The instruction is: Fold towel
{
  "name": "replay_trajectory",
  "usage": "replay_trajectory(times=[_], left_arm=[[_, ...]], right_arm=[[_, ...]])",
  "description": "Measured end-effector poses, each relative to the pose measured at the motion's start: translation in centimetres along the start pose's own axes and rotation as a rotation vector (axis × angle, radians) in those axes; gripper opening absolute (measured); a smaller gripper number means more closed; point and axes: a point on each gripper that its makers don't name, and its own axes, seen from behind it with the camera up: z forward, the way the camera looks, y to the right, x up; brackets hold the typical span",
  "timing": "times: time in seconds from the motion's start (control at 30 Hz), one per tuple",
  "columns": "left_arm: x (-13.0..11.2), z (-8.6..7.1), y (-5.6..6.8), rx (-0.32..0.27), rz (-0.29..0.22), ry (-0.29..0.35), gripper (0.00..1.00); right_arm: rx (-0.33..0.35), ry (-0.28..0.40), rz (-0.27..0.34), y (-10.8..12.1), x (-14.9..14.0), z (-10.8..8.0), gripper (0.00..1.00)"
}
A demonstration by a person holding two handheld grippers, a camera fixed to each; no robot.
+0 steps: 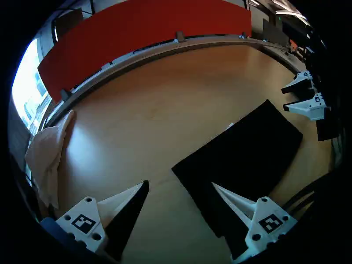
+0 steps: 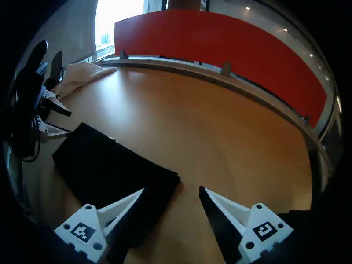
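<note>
Towel (image 1: pixel 242 163): black rectangle lying flat on the tabletop (image 1: pixel 167 101), between my two grippers.
Long axis: runs gripper to gripper, so I judge each one faces a short end.
Left gripper (image 1: pixel 179 184): jaws spread wide with nothing between them. The towel sits right of their centreline, and the jaw on that side overlaps its near edge. I cannot tell whether it touches or hovers.
Right gripper (image 2: pixel 171 189): jaws also apart and empty. The towel lies left of centre, with the left-side jaw over its near corner.
Nearer hand: neither, by my reading. Both are about equally close to their own end.
Next move, my judgement: each gripper needs to shift inward so a corner falls between the jaws before closing.
Layers: too dark to count.
Off-task: pale cloth (image 1: pixel 46 154) heaped at the tabletop's edge, well apart from the towel.
</note>
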Motion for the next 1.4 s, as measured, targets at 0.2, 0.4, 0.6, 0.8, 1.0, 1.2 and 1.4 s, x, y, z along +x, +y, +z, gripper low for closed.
replay_trajectory(times=[0.2,0.4,0.6,0.8,1.0,1.2,1.4], left_arm=[[-0.3,-0.3,0.0,-0.004,-0.015,0.000,0.96],[-0.6,-1.0,0.1,0.000,-0.014,0.003,0.96],[-1.2,-1.9,0.6,-0.002,-0.043,0.006,0.96],[-2.4,-2.9,0.9,0.005,-0.081,0.006,0.96],[-3.3,-4.0,1.2,0.010,-0.114,0.014,0.96],[-4.1,-5.1,1.6,0.014,-0.136,0.022,0.96],[-4.5,-5.8,1.8,0.018,-0.155,0.030,0.96]], right_arm=[[0.008,0.010,0.019,-0.3,0.1,-0.6,0.90],[0.014,0.017,0.030,-0.7,0.0,-1.3,0.90],[0.015,0.027,0.041,-1.4,-0.4,-2.4,0.90],[0.025,0.034,0.054,-2.3,-1.1,-3.7,0.90],[0.028,0.036,0.050,-2.9,-2.0,-4.8,0.90],[0.030,0.038,0.042,-3.2,-2.5,-5.6,0.90],[0.043,0.045,0.031,-3.5,-2.5,-5.8,0.90]])
